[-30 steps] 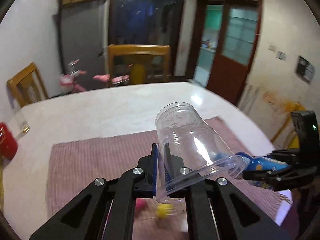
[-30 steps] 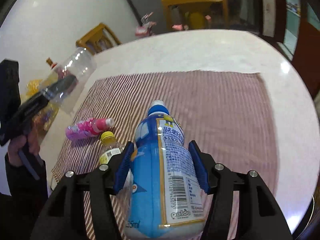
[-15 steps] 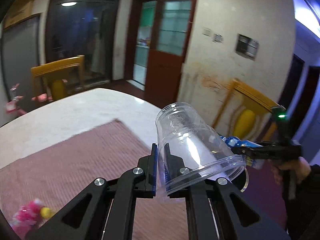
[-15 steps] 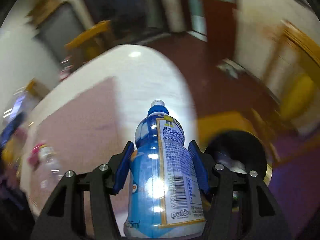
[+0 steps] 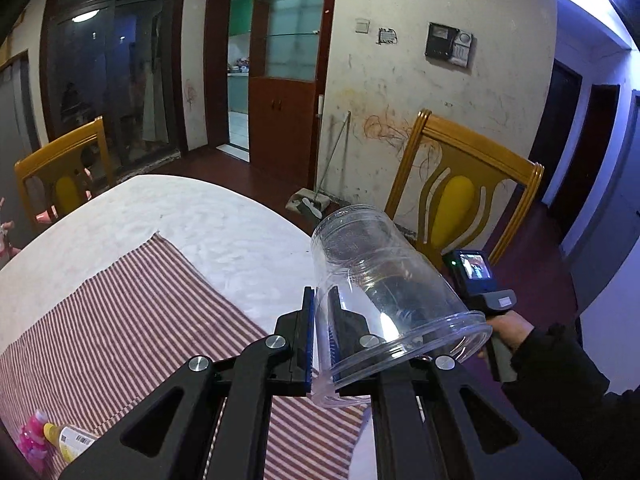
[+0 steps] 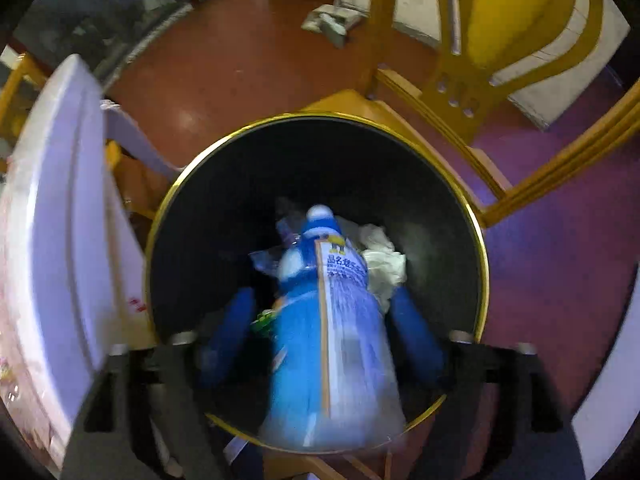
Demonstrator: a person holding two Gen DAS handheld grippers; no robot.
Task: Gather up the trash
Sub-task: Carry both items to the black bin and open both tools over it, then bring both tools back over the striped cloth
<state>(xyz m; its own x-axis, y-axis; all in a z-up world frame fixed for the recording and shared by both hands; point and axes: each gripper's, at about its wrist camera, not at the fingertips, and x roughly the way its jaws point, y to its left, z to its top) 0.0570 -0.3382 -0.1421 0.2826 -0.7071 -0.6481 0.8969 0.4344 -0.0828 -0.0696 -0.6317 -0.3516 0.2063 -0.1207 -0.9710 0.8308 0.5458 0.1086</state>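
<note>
In the right wrist view my right gripper (image 6: 322, 294) points down into a black bin with a gold rim (image 6: 476, 240). Its jaws are opening. The blue bottle (image 6: 328, 328) is between them, blurred, cap down, with a gap at each blue pad (image 6: 228, 336). Crumpled white paper (image 6: 384, 260) and a clear wrapper (image 6: 268, 260) lie in the bin. In the left wrist view my left gripper (image 5: 322, 332) is shut on the wall of a clear plastic jar (image 5: 384, 280), held tilted above the table's edge. A person's hand (image 5: 510, 330) shows behind the jar.
A striped mat (image 5: 140, 320) covers the white table (image 5: 200, 220); a pink bottle (image 5: 30, 440) and a yellow-capped bottle (image 5: 70, 442) lie on it at lower left. A yellow wooden chair (image 6: 500, 40) stands behind the bin, the table's edge (image 6: 60, 200) to its left.
The right gripper swung off the table and tipped down over the bin, and its jaws widened off the blue bottle. The left gripper swung right with the jar still pinched.
</note>
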